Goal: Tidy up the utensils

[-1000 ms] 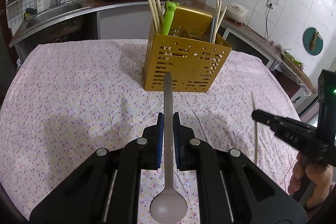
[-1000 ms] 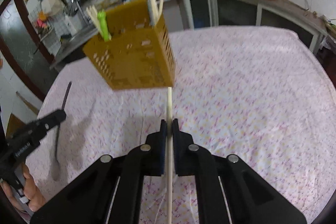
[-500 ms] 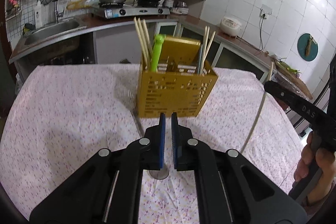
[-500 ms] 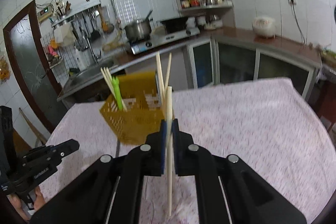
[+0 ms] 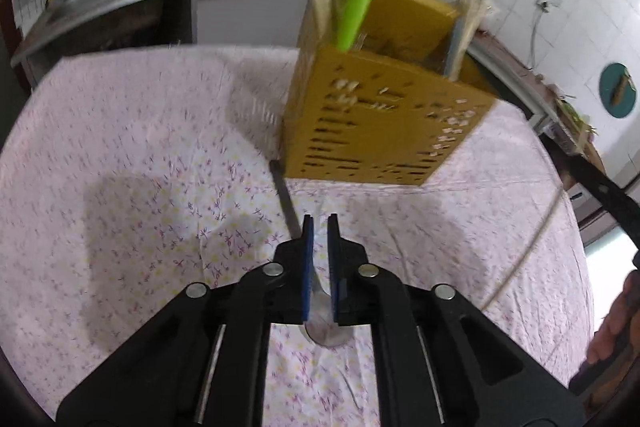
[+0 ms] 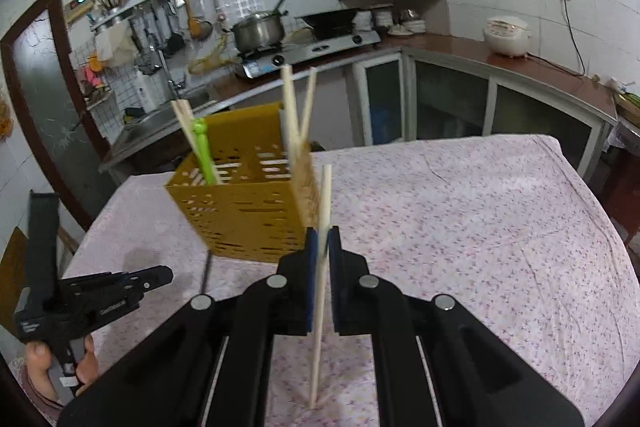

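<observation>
A yellow slotted utensil caddy (image 5: 376,123) (image 6: 244,211) stands on the flowered tablecloth, holding several chopsticks and a green-handled utensil (image 5: 354,13). A grey metal spoon (image 5: 286,199) lies flat on the cloth in front of the caddy, bowl under my left gripper (image 5: 318,223). The left jaws stand slightly apart above the spoon and hold nothing. My right gripper (image 6: 322,235) is shut on a pale wooden chopstick (image 6: 323,203), held nearly upright beside the caddy's right corner. The chopstick also shows in the left wrist view (image 5: 532,239).
The table's flowered cloth (image 6: 460,219) spreads to the right of the caddy. Behind are a kitchen counter with a sink (image 6: 160,115), a stove with a pot (image 6: 260,31) and a rice cooker (image 6: 506,37).
The left gripper let go of the spoon, which now lies on the cloth, and then dipped toward it. The right gripper lifted the chopstick off the table and raised it upright beside the caddy.
</observation>
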### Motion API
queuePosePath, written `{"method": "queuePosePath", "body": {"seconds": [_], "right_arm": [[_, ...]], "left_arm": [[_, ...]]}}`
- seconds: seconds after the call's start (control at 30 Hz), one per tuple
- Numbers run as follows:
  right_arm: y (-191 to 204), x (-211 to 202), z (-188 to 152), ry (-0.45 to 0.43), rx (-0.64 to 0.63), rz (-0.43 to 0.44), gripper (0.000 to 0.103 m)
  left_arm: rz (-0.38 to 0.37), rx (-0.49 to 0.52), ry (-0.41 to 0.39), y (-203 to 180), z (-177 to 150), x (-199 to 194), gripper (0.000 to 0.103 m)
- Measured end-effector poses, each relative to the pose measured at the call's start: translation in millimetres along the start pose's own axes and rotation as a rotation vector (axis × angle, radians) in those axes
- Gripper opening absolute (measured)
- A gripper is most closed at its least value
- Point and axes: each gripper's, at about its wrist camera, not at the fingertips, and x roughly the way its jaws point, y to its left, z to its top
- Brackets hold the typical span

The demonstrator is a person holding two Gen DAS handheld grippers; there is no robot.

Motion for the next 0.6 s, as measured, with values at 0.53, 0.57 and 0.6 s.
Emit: {"method": "queuePosePath", "body": {"seconds": [0.53, 0.57, 0.6], "right_arm": [[-30.9, 54.8, 11.7, 0.128, 0.055, 0.004, 0.007], [-30.7, 56.6, 11.6, 0.132, 0.054, 0.003, 0.007], [-30.0, 58.6, 11.2, 0.136, 0.053, 0.001, 0.007]], "left_arm": [[0.093, -0.044, 0.112, 16.2, 23.5, 79.1, 0.015], [0.093, -0.041, 0.108, 16.4, 23.8, 80.6, 0.015], [0.096, -0.033, 0.107, 15.9, 24.7, 82.3, 0.015]]}}
